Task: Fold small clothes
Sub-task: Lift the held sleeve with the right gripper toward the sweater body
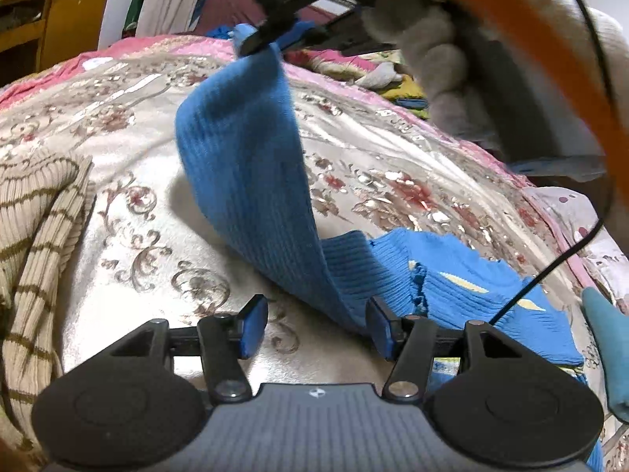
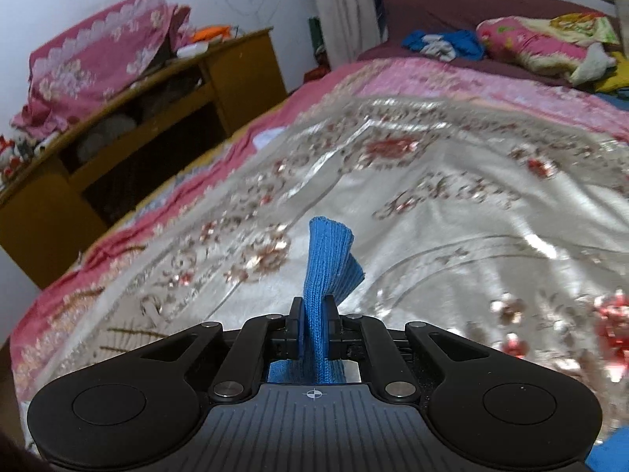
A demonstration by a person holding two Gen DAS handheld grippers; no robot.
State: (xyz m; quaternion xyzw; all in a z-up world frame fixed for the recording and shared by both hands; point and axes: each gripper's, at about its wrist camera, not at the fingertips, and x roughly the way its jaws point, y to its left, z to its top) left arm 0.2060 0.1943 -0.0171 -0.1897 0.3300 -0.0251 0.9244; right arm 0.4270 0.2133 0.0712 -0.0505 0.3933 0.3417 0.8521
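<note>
Left wrist view, left to right: beige ribbed knit with brown stripes [image 1: 35, 236] bunched at the left edge of the frame, lying on the shiny cream floral bedspread [image 1: 129, 145]. Bottom centre, left gripper [image 1: 316, 328] spread, nothing between its blue pads; the right pad sits just beside the lower edge of the blue ribbed knit garment [image 1: 243, 149], contact unclear. The garment's body with pale yellow marks lies flat at lower right of the frame. One long strip of it, probably a sleeve, rises from there diagonally to upper centre, where the right gripper [image 1: 257, 41] pinches its end. A gloved hand [image 1: 428, 43] holds that gripper at upper right.

Right wrist view: wooden cabinet [image 2: 165, 118] at left, bedspread across the middle, right gripper at bottom centre pressed together on the blue knit cuff, which sticks up past the fingertips.

Key relation: the sleeve's long axis runs from lower right to upper centre of the left wrist frame, lifted end high, root on the bed. Right gripper owns the free end; left gripper is nearer the root and body. Judgement: the fold likely needs the right one to carry the sleeve across the body while the left pins or stays clear.
</note>
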